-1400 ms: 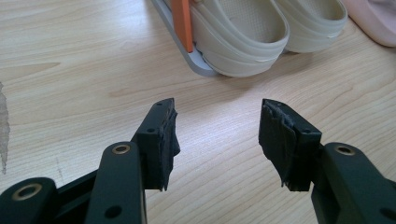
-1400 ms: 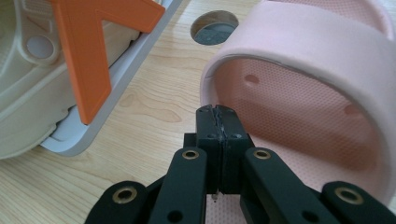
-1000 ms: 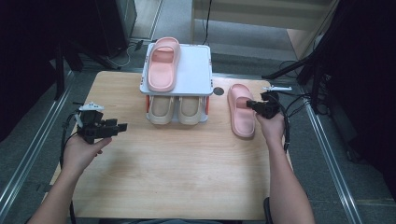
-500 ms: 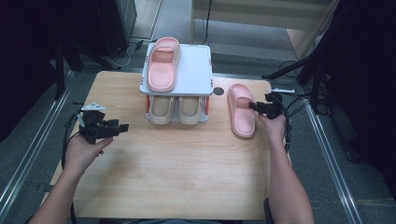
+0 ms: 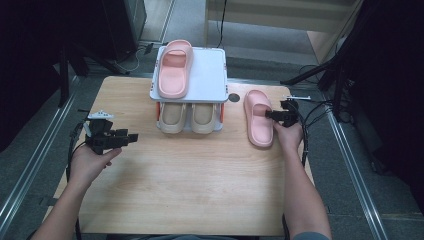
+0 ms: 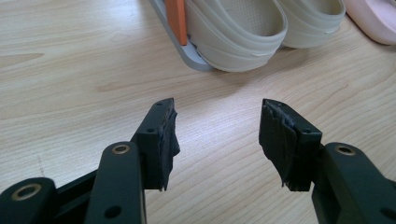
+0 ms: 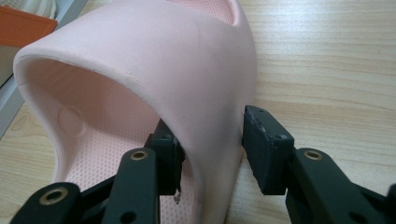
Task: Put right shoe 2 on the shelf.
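Right claw has dropped onto the pink slipper near the worktop's right edge, jaws just closing astride its strap wall, not yet pinching. Left claw hangs wide, empty. No readable writing.

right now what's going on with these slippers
A person is sorting slippers onto a small two-tier shoe rack. One pink slipper lies on its top shelf and a beige pair sits below. The right gripper straddles the side wall of the second pink slipper, lying on the table right of the rack; its jaws have just been closing, one inside and one outside the strap. The left gripper hovers open over the table.
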Demonstrator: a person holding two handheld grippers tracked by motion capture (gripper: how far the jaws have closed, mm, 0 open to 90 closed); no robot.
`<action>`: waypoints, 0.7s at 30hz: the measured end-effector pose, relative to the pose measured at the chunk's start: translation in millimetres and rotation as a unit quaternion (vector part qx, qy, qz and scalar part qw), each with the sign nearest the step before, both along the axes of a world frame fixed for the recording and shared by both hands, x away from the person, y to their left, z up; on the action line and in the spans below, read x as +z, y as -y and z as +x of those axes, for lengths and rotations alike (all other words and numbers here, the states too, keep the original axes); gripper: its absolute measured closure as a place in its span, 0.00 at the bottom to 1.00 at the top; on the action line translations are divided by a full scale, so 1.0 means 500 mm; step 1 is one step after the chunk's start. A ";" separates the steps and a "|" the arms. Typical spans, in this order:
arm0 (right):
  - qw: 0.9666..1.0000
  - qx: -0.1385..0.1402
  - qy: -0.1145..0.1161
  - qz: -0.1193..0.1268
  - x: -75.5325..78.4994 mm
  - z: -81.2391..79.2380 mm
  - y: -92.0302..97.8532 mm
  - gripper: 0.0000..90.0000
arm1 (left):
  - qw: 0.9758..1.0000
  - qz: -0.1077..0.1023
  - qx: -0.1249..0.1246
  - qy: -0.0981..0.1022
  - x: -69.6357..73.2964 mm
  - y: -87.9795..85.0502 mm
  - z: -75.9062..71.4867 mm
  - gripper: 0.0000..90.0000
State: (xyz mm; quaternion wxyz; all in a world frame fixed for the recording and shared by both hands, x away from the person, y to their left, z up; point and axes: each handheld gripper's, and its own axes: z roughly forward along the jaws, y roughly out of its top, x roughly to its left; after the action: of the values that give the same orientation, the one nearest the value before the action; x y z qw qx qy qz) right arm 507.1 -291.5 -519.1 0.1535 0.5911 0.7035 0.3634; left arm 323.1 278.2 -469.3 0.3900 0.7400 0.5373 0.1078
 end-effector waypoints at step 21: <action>0.999 -0.032 -0.005 -0.021 0.016 -0.001 -0.015 0.90 | 1.000 0.004 0.002 -0.001 -0.001 -0.004 0.001 0.51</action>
State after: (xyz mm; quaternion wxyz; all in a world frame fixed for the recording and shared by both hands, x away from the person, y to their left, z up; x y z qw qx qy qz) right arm 506.5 -284.0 -511.1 0.1735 0.6119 0.6924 0.3406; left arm 323.5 280.4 -469.6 0.3866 0.7406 0.5385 0.1103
